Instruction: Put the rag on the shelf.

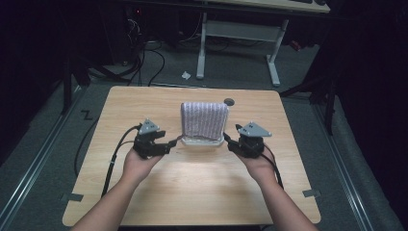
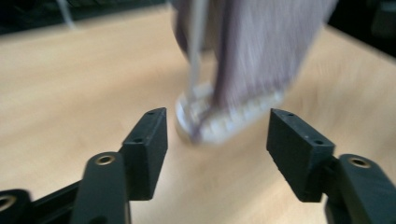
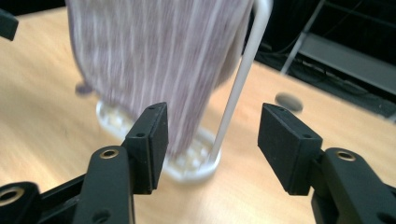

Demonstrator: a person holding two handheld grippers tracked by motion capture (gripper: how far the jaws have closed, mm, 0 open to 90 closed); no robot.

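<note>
A striped lilac towel hangs over a white wire rack that stands upright in the middle of the wooden table. My left gripper is low at the rack's left end, its jaws open, with the towel and the rack's base just beyond them. My right gripper is at the rack's right end, open too; the towel and the rack's white upright stand ahead of its jaws. Nothing is held.
A small dark round mark lies on the table behind the rack. Beyond the table's far edge stand a white desk frame and loose cables on the floor. Both forearms reach in from the near edge.
</note>
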